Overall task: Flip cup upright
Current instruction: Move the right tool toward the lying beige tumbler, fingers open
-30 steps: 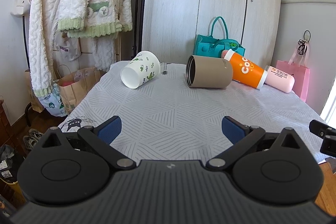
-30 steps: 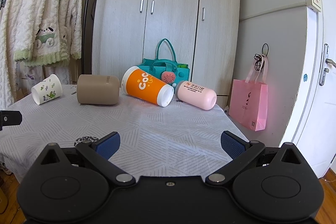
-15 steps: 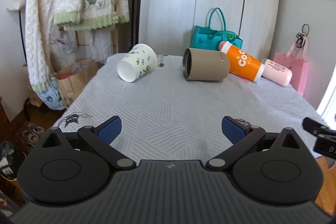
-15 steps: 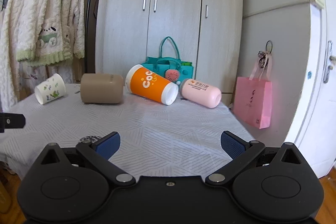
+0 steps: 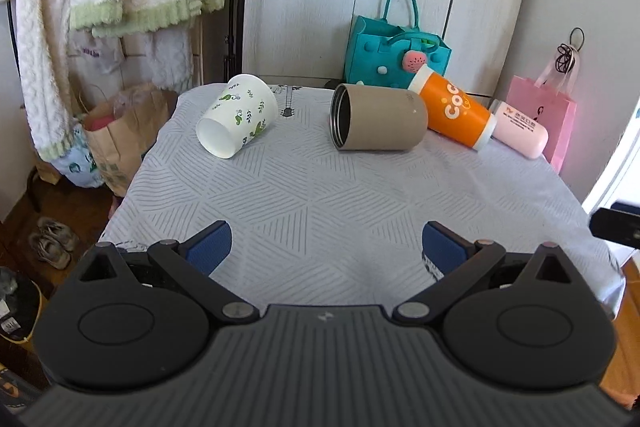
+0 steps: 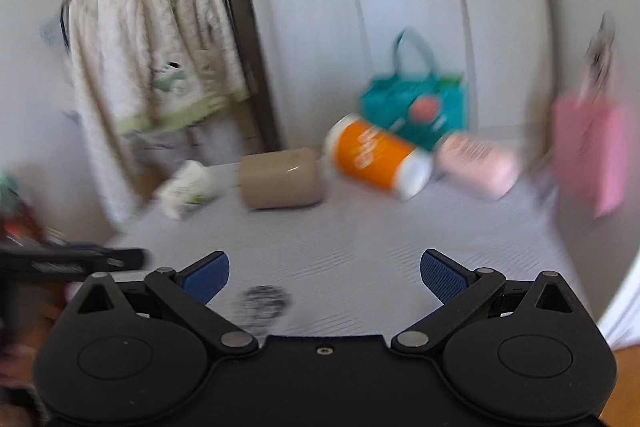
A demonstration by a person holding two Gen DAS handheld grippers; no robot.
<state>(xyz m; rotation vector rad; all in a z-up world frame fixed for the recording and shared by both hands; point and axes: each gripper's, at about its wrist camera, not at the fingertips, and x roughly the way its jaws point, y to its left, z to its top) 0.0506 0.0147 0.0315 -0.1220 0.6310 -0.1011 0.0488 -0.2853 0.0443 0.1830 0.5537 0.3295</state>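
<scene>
Four cups lie on their sides across mid-frame: leaf-print cup (image 5: 237, 115) at left, tan cup (image 5: 378, 118) at center. Your left gripper (image 5: 324, 247) & right gripper (image 6: 325, 274) both spread wide, holding nothing. Approach w/ fingers straddling the cup's body, then tip up slowly.

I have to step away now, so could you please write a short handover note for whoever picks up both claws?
Left claw: open, empty, over the near part of the table.
Right claw: open, empty; its view is motion-blurred.
Four cups lie on their sides along the far edge: white leaf-print cup, tan cup, orange cup, pink cup.
Done: nothing; none is upright or touched.
Left: grasp and stand them up.
</scene>
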